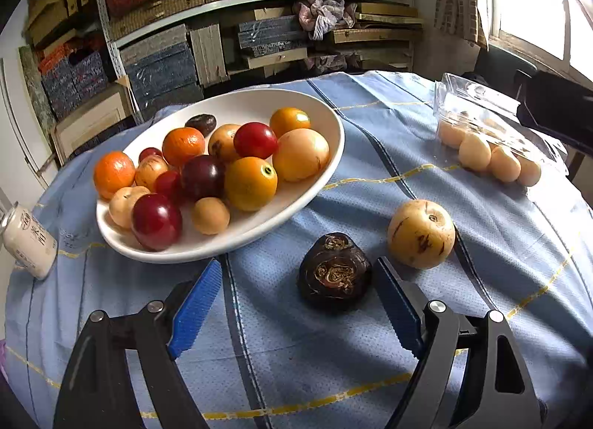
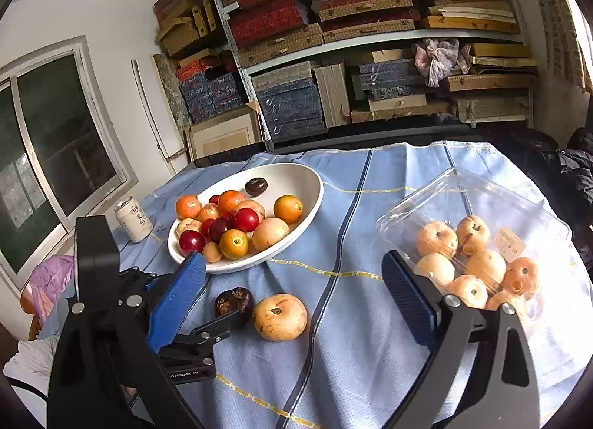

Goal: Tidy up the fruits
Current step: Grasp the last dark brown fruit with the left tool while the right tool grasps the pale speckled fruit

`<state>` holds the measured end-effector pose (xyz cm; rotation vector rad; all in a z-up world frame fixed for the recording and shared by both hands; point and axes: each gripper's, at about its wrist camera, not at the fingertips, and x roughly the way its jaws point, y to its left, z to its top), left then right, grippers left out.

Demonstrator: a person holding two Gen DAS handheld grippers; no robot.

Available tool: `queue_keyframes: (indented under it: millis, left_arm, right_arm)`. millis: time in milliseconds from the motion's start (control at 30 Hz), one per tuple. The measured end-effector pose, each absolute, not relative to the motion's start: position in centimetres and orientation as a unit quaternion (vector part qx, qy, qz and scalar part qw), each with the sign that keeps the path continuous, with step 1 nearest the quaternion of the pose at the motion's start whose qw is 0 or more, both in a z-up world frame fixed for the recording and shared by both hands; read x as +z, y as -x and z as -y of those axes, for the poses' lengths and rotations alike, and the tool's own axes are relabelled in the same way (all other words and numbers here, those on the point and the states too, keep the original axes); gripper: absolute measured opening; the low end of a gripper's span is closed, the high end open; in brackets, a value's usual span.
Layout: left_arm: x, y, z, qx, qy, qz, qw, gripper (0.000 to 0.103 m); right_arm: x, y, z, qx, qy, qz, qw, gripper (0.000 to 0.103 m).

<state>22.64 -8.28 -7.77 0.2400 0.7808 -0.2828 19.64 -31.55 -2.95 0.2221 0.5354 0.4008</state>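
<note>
A white oval plate (image 1: pixel 241 106) (image 2: pixel 289 177) holds several orange, red, dark and pale fruits. On the blue cloth in front of it lie a dark brown wrinkled fruit (image 1: pixel 333 271) (image 2: pixel 233 301) and a pale yellow round fruit (image 1: pixel 420 232) (image 2: pixel 280 316). My left gripper (image 1: pixel 298 264) is open, low over the cloth. The dark fruit sits between its blue fingers, close to the right one, with a gap on the left side. My right gripper (image 2: pixel 292 258) is open and empty, hanging above and behind both loose fruits.
A clear plastic clamshell box (image 2: pixel 481 199) (image 1: pixel 478 99) with several pale fruits stands open on the right. A white drink can (image 1: pixel 27 240) (image 2: pixel 133 219) stands at the cloth's left edge. Shelves of stacked boxes (image 2: pixel 333 58) fill the back wall. The left gripper's black frame (image 2: pixel 185 351) crosses the right wrist view.
</note>
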Motion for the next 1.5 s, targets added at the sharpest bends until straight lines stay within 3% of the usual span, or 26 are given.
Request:
queue_keyframes:
  millis: [1167,1233,1333,1500]
  left_arm:
    - [-8.5,-23.0,9.3,-0.109,-0.143,-0.387,0.905,0.084]
    - [-8.4,-23.0,9.1,-0.112,-0.138,-0.388,0.904,0.078]
    - [-8.6,-23.2,8.9,-0.118,-0.13,-0.395,0.902,0.057]
    - [-8.6,-23.4,8.5,-0.125,-0.114,-0.402,0.9,0.05]
  right_arm:
    - [-4.6,-20.2,30.7,0.193,-0.104,-0.288,0.932,0.095]
    - [-4.7,-20.2,30.7,0.193,-0.103,-0.289,0.932,0.095]
    - [-4.8,-20.2,30.6,0.193,-0.103,-0.289,0.932,0.095]
    - [-4.8,-20.2,30.6,0.193,-0.103,-0.289,0.932,0.095]
